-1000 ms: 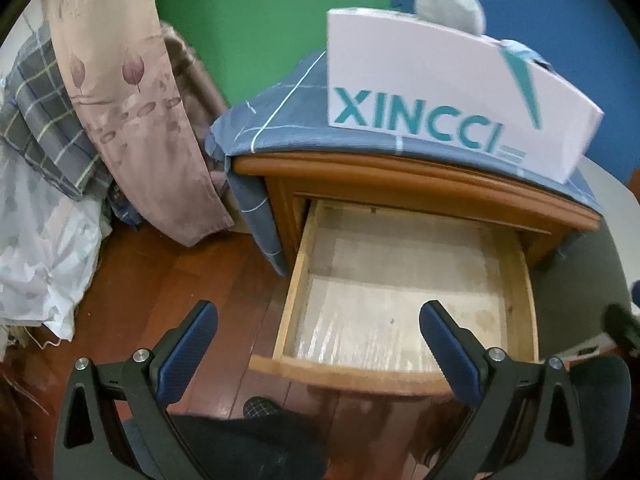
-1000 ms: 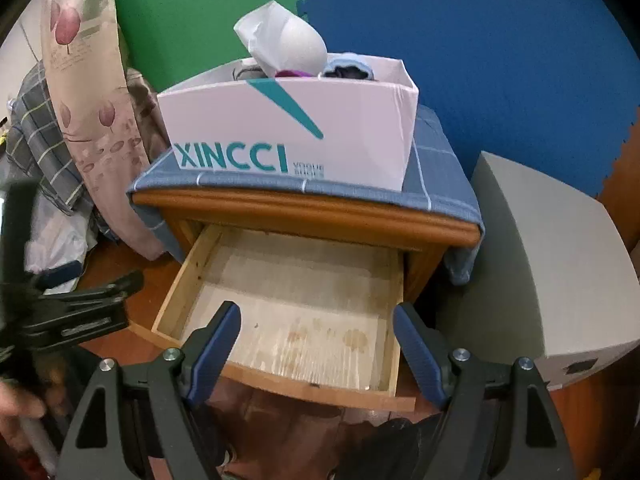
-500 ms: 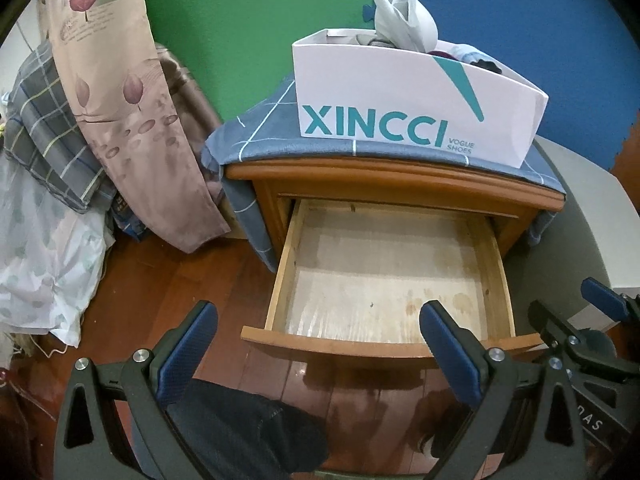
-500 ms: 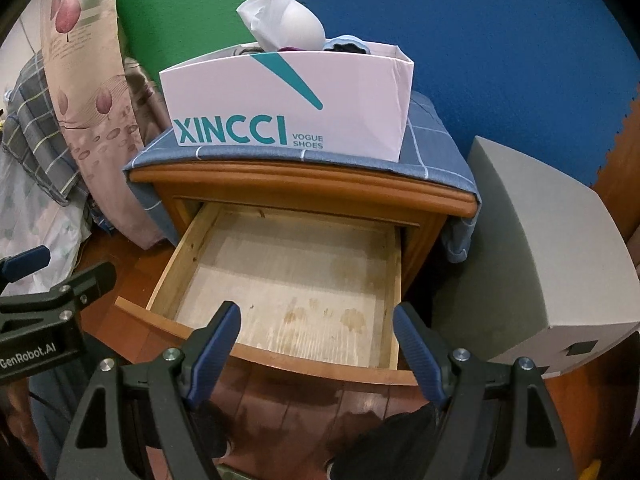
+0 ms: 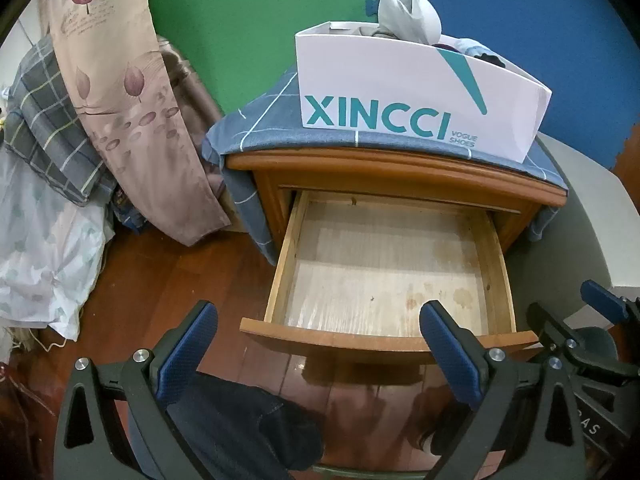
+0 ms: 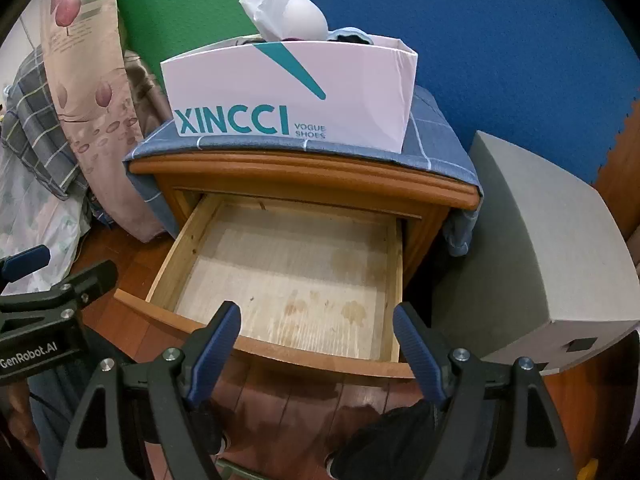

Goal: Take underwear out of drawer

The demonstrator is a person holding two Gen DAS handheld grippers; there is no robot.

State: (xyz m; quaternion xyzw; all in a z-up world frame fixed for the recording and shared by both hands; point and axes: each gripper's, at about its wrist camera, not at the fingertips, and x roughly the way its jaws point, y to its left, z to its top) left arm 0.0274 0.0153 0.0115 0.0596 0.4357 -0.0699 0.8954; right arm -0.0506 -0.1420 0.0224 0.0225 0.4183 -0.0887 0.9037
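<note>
The wooden drawer point(image 5: 384, 338) of the nightstand point(image 5: 392, 178) stands pulled out, and its bare bottom holds nothing; it also shows in the right wrist view point(image 6: 256, 344). A white XINCCI box point(image 5: 400, 92) on top of the nightstand holds bunched clothes and a white plastic bag point(image 5: 404, 12); the box shows in the right wrist view too point(image 6: 288, 92). My left gripper point(image 5: 316, 344) is open and empty, in front of the drawer's front edge. My right gripper point(image 6: 316, 340) is open and empty, above the same edge.
A blue checked cloth point(image 5: 260, 132) covers the nightstand top. Curtains and bedding point(image 5: 120, 120) hang and pile at the left. A grey block point(image 6: 552, 256) stands right of the nightstand. The floor is red-brown wood point(image 5: 160, 280). Feet in dark socks point(image 5: 248, 432) are below the grippers.
Both grippers have drawn back and up from the drawer, so the nightstand and box sit further off. Both stay open and empty.
</note>
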